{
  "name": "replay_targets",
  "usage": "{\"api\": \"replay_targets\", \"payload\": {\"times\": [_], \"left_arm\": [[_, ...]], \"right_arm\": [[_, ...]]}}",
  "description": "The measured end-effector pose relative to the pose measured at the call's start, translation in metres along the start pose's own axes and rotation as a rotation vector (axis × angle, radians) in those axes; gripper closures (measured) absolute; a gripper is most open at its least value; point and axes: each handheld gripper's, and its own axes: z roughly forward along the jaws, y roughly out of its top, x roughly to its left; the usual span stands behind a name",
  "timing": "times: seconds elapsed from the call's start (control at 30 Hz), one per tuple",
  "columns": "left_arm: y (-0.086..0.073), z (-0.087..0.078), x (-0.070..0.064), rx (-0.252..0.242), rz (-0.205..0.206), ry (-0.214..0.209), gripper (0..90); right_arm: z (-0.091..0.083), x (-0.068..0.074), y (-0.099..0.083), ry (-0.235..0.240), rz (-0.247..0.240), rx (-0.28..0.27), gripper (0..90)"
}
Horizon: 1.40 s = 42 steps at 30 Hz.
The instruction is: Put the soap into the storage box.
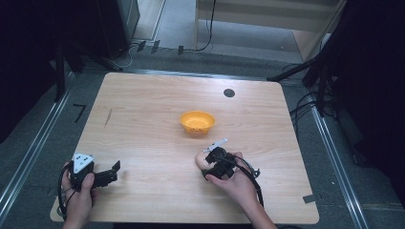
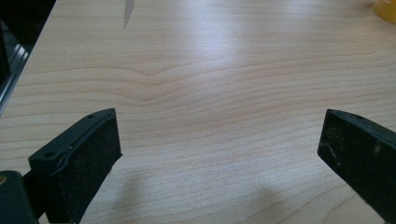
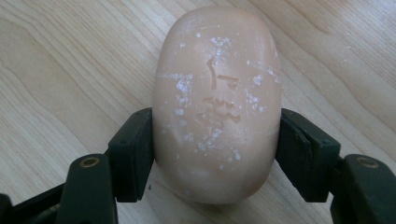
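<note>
From the high view there's one wooden table (image 1: 153, 119), one orange bowl (image 1: 197, 121) sitting near the middle of it, and two grippers, one in each of the person's hands. The left gripper (image 1: 112, 172) is hanging out near the front left corner, well apart from the bowl, with a grey three-cornered plate (image 1: 82, 162) on top. The right gripper (image 1: 204, 164) is sitting just in front of the bowl, a bit to the right of center, and there's something pale peeking out at its tip — that's the soap (image 1: 200, 161). A small dark round spot (image 1: 229, 92) is showing on the tabletop toward the far edge.

The left gripper view is looking along that gripper's (image 2: 219, 140) own two black jaws, and they're standing wide apart with bare wood grain between them, not touching or holding anything. A sliver of the orange bowl (image 2: 386, 9) is poking in at the top right corner.

The right gripper view is where it's getting interesting. One pale peach, oval bar of soap (image 3: 217, 102) is sitting between the jaws of the right gripper (image 3: 217, 154), and both pads are pressing against its sides — clamped on it around the lower half. The bar is looking scuffed, with white flecks all over. There's some writing stamped into the face, but it's too worn for me to read. Can't tell whether the soap is resting on the table or lifted just off it.
</note>
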Motion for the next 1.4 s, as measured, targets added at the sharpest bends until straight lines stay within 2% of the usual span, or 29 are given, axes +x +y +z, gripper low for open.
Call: {"api": "replay_targets", "payload": {"times": [0.63,1.17,1.4], "left_arm": [[0.000,0.000,0.000,0.001,-0.001,0.000,0.0],[0.000,0.000,0.001,0.003,-0.002,-0.002,0.0],[0.000,0.000,0.001,0.001,-0.005,-0.002,0.0]], "right_arm": [[-0.004,-0.001,0.001,-0.001,-0.025,-0.010,34.0],[-0.014,-0.007,0.009,0.000,-0.052,-0.026,34.0],[-0.019,-0.015,0.014,0.025,-0.094,-0.045,34.0]]}}
